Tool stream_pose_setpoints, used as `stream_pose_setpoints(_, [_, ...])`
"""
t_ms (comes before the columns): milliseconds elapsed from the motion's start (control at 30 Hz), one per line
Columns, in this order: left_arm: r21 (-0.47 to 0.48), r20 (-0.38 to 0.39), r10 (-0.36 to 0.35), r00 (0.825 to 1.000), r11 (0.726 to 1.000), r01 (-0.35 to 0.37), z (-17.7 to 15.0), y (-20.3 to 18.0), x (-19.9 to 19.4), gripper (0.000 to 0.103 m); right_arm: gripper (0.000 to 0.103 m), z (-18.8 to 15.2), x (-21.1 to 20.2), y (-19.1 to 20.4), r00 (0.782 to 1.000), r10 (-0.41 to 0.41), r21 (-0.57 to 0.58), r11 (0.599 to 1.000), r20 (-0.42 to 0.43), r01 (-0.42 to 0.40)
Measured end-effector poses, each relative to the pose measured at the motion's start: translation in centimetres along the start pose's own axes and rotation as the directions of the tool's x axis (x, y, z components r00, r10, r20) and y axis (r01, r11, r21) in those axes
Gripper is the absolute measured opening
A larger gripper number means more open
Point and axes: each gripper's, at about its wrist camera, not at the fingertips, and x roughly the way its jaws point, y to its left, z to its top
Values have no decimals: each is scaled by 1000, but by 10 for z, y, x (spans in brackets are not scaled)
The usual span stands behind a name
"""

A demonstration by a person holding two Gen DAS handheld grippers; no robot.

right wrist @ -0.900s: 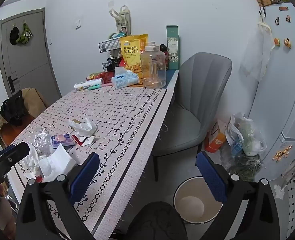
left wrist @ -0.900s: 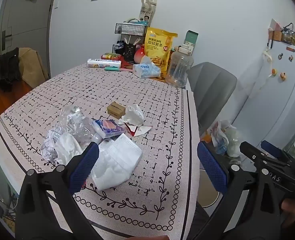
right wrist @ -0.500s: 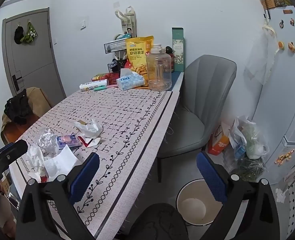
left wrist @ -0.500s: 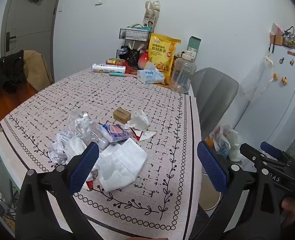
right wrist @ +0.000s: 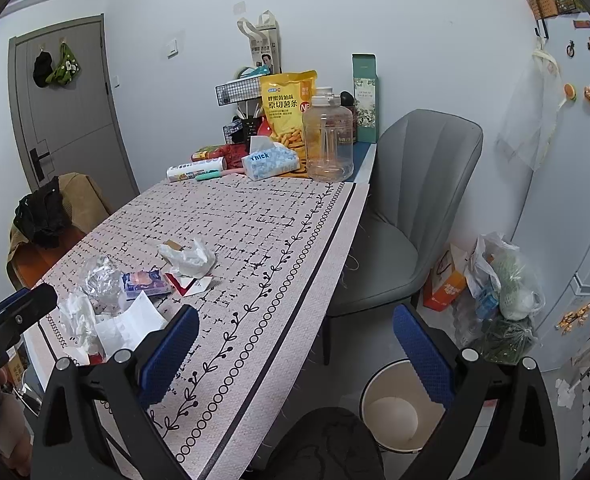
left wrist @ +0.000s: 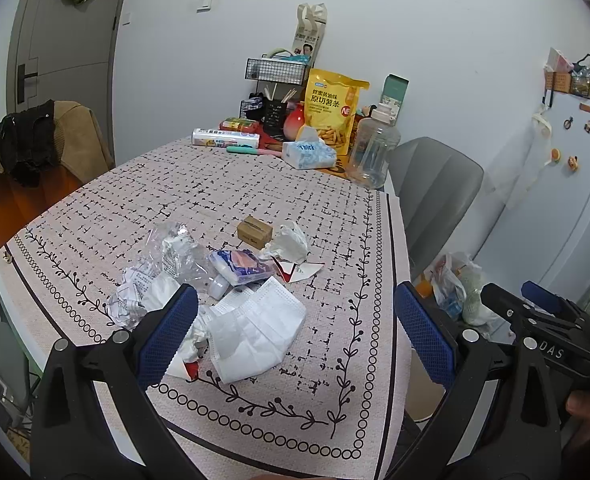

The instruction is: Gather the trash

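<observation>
A heap of trash lies at the near end of the table (left wrist: 255, 184): a white face mask (left wrist: 255, 330), a crushed clear plastic bottle (left wrist: 175, 252), a purple wrapper (left wrist: 241, 266), crumpled paper (left wrist: 129, 300), a crumpled tissue (left wrist: 291, 242), a small brown box (left wrist: 255, 232) and a red-and-white scrap (left wrist: 299, 270). My left gripper (left wrist: 295, 338) is open and empty, above the mask. My right gripper (right wrist: 295, 350) is open and empty, over the table's right edge. A white bin (right wrist: 399, 412) stands on the floor below it. The heap shows in the right wrist view (right wrist: 135, 284).
A grey chair (right wrist: 411, 208) stands at the table's right side. Bags (right wrist: 503, 284) lie on the floor by the fridge (right wrist: 575, 160). A snack bag (left wrist: 331, 108), water jug (left wrist: 371, 152), tissue pack (left wrist: 309, 154) and rack crowd the far end. A chair with clothes (left wrist: 35, 148) is left.
Both grippers have pulled back and up a little from the table, so the trash heap sits farther off in both views. Both stay open and empty.
</observation>
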Motion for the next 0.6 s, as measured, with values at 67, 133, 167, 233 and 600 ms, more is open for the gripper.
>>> stream_pose_setpoints(67, [0,1,-1,1000,1000,1,-1,1,-1,97,95,0,1,1,1000,0,-2,1000,-1,0])
stream_pose_setpoints(133, [4,1,1,1000,1000,-1,-1,1,0,97,95,-1,2,0,1000,3,2,1000,-3,-3])
stream_pose_setpoints(167, [6,0,3,1000,1000,-3,0,0,-1,97,95,-1,3,0,1000,5,2,1000,-4,-5])
stream_pose_setpoints(233, [7,-4,3,1000,1000,-3,0,0,1,97,95,-1,3,-1,1000,6,0,1000,-2,-6])
stream_pose_setpoints(600, [3,-8,6,1000,1000,-6,-1,-2,6,97,95,-2,6,-2,1000,1,5,1000,-3,-1])
